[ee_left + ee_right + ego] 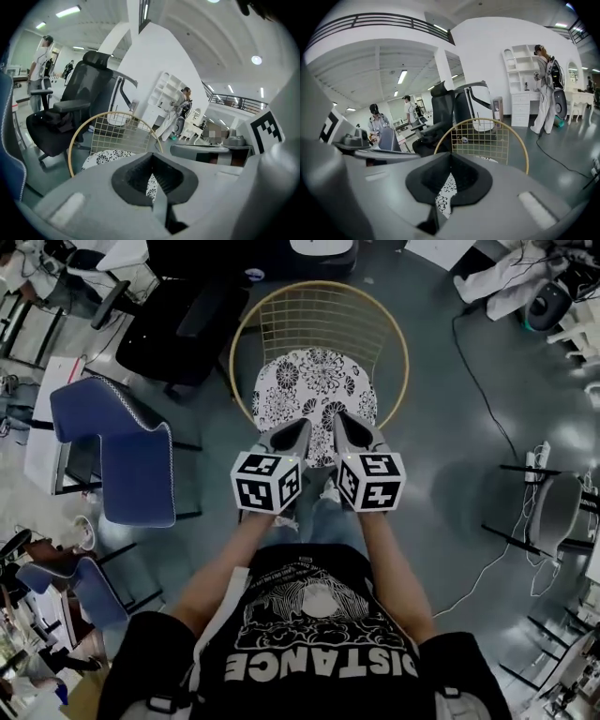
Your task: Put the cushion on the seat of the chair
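A round white cushion with black flowers (314,395) lies flat on the seat of the gold wire chair (319,310). Both grippers hover side by side above the cushion's near edge. My left gripper (302,427) is shut with nothing between its jaws, and so is my right gripper (339,420). In the left gripper view the chair's wire back (117,129) and the cushion (105,158) sit below and beyond the closed left gripper (152,157). The right gripper view shows the chair (483,136) ahead and the cushion (444,197) behind the closed right gripper (450,157).
A black office chair (183,329) stands just left of the wire chair. Blue chairs (122,451) are at the left, a grey chair (558,512) at the right. A cable (478,381) runs over the floor on the right. People stand far off in both gripper views.
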Tool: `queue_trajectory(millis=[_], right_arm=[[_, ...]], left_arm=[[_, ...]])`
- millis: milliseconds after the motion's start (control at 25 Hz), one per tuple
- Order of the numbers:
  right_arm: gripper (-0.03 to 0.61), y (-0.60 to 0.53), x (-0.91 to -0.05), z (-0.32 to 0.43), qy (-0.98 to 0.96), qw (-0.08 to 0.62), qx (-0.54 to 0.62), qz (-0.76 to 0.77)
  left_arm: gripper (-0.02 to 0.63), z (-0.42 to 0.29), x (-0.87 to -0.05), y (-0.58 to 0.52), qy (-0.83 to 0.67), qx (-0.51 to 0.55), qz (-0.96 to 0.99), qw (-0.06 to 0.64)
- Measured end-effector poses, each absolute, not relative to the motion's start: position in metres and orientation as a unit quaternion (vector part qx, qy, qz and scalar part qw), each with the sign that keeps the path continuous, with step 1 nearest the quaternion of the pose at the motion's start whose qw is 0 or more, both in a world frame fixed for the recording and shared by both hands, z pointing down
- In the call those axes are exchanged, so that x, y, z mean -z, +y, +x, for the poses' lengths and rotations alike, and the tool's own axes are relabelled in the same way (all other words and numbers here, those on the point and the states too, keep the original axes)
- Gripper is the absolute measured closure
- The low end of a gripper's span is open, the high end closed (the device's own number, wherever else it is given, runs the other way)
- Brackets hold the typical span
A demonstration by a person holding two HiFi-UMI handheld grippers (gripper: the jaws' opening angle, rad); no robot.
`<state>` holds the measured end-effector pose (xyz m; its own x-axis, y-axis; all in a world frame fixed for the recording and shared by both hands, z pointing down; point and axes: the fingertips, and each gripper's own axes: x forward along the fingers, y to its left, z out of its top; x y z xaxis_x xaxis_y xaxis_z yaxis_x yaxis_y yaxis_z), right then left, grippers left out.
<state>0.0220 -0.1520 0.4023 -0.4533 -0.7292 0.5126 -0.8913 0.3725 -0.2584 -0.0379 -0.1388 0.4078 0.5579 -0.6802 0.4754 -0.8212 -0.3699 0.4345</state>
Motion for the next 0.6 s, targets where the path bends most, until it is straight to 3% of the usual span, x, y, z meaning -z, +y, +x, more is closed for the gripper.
queue_trajectory(millis=[240,600], right_arm=[[0.581,-0.128,-0.366,0.009,-0.824,0.143,-0.225,0.501],[0.581,-0.105,-0.354,0.001,-0.822,0.142,-0.209,0.511]], left_arm=[[0.62,-0.034,-0.383,-0.125,-0.442,-0.126,0.843,0.28],[0.621,-0.037,-0.368,-0.107,-0.427,-0.122,0.855,0.269]])
